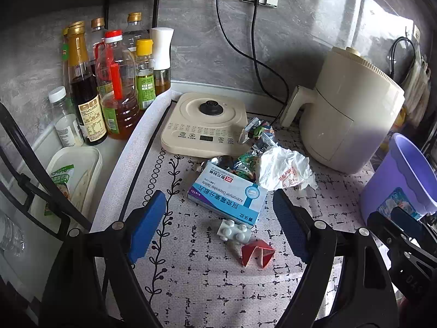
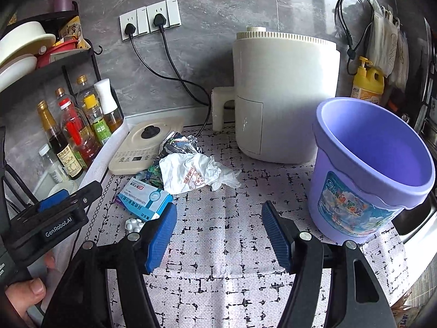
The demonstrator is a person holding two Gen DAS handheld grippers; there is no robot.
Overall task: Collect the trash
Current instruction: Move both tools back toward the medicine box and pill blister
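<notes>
A pile of trash lies on the patterned mat: a blue and white medicine box (image 1: pixel 228 198) (image 2: pixel 144 199), a crumpled white wrapper (image 1: pixel 284 170) (image 2: pixel 194 175), foil snack wrappers (image 1: pixel 256 132) (image 2: pixel 177 143), a white blister pack (image 1: pixel 234 231) (image 2: pixel 134 224) and a red folded paper (image 1: pixel 256 252). A purple bucket (image 2: pixel 368 169) (image 1: pixel 401 180) stands empty at the right. My left gripper (image 1: pixel 218 224) is open, just short of the box and above the blister pack. My right gripper (image 2: pixel 218 232) is open and empty over bare mat, between the trash and the bucket.
A cream induction base (image 1: pixel 204 124) and a cream air fryer (image 2: pixel 284 95) stand behind the trash, with cords to the wall sockets. Oil and sauce bottles (image 1: pixel 109 82) crowd the left under a black rack. A yellow detergent bottle (image 2: pixel 367 80) stands far right.
</notes>
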